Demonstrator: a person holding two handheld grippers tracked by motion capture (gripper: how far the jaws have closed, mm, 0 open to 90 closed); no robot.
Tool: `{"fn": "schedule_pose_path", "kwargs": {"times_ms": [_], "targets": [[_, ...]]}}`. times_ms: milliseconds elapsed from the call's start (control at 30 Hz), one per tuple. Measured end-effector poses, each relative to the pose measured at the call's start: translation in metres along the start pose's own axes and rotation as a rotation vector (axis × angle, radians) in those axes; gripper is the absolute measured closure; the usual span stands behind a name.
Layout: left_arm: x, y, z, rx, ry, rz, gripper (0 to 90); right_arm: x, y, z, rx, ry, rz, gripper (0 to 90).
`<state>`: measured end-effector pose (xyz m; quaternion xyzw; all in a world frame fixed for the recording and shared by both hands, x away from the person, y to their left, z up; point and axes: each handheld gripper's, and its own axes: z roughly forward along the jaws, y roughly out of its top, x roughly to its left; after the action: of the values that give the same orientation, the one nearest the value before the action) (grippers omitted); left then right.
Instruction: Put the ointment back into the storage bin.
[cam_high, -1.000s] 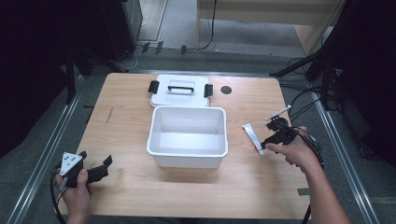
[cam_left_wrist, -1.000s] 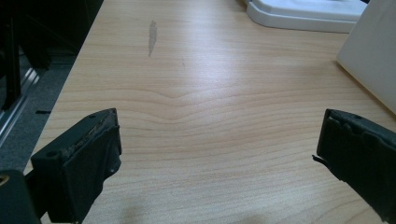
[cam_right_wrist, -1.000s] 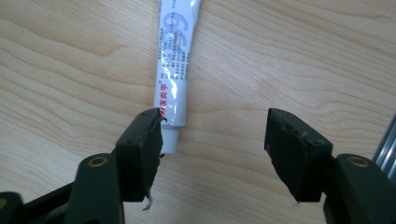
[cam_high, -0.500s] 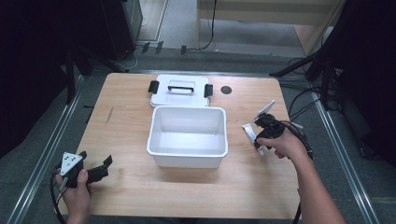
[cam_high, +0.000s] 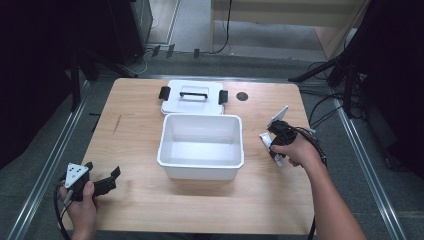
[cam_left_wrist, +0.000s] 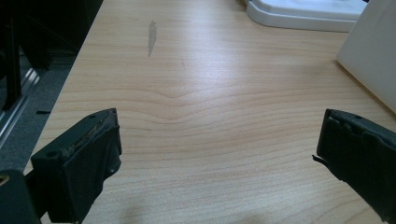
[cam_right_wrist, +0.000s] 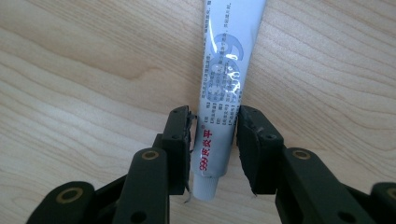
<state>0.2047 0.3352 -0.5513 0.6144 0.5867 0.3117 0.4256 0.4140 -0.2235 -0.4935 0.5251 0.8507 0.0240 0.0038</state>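
A white tube (cam_right_wrist: 224, 84) with red and grey print lies on the wooden table (cam_high: 150, 125), right of the white bin (cam_high: 201, 116). My right gripper (cam_right_wrist: 214, 116) is shut on the tube near its cap end, one jaw pressed against each side. In the high view the right gripper (cam_high: 275, 142) points down over the tube (cam_high: 265, 139), and the hand covers much of it. My left gripper (cam_high: 111, 179) rests at the table's front left corner. The left gripper (cam_left_wrist: 217, 154) is open, with bare wood between its jaws.
The bin is empty and stands mid-table. Its white lid (cam_high: 192, 97), with a handle and black latches, lies flat just behind it. A small dark hole (cam_high: 242, 96) marks the table top at the back right. Cables trail off the right edge.
My right gripper has moved left and down onto the tube and its jaws have come together on it. The left gripper has stayed where it was.
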Motion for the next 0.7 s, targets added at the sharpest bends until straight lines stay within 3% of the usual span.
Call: {"fn": "schedule_pose_path", "kwargs": {"times_ms": [300, 700], "targets": [[-0.0001, 0.0001, 0.0001, 0.002, 0.0, 0.002, 0.2, -0.0009, 0.0051, 0.0051, 0.014, -0.01, 0.017, 69.8], [-0.0007, 0.0001, 0.0004, -0.001, 0.003, 0.0, 0.2, 0.0023, 0.0083, 0.01, 0.009, -0.02, -0.015, 68.7]]}}
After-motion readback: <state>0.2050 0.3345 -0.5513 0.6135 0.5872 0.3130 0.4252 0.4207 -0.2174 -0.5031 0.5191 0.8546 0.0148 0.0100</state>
